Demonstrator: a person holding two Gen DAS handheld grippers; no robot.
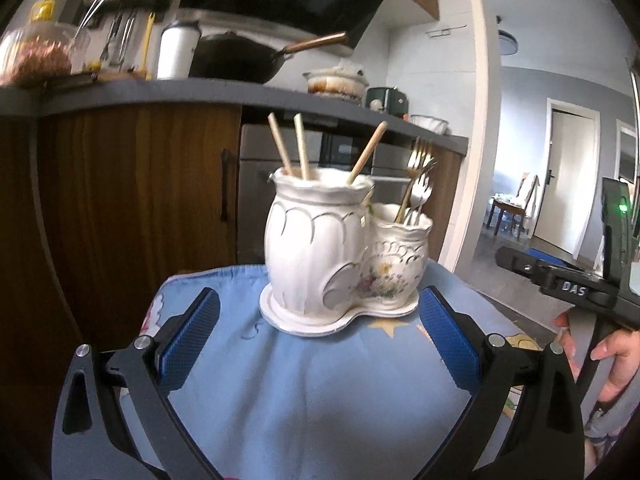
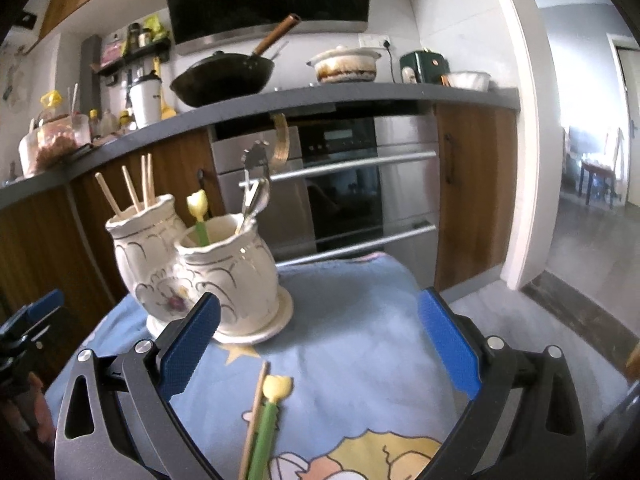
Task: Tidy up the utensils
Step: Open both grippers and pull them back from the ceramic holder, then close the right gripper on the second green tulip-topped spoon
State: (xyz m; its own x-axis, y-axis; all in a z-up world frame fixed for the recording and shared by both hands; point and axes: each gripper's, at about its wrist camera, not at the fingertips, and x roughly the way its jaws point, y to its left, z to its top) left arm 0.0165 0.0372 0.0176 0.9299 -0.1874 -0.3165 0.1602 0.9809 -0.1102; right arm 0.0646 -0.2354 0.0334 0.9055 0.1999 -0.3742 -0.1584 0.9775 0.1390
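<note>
- A white ceramic utensil holder, made of two joined pots on one shared saucer base, stood upright on a tabletop covered by a blue cartoon-print cloth.
- The taller pot held wooden chopsticks leaning against its rim; the shorter pot held forks with their tines up, so like items appeared grouped together.
- In the right wrist view, a yellow-and-green tulip-topped utensil also stood in the nearer pot.
- Two items lay loose on the cloth, well apart from the holder: a second tulip-topped utensil and a single wooden chopstick, side by side and just touching. They probably remained to be sorted.
- The right hand-held gripper hovered above these loose items, its blue pads spread wide and holding nothing, likely positioned for picking one up.
- The left hand-held gripper faced the holder, pads also wide apart and empty, perhaps ready to steady it.
- A person's hand gripped the handle of the right tool at the edge of the left wrist view.
- A kitchen counter with a black wok and an oven filled the background.
</note>
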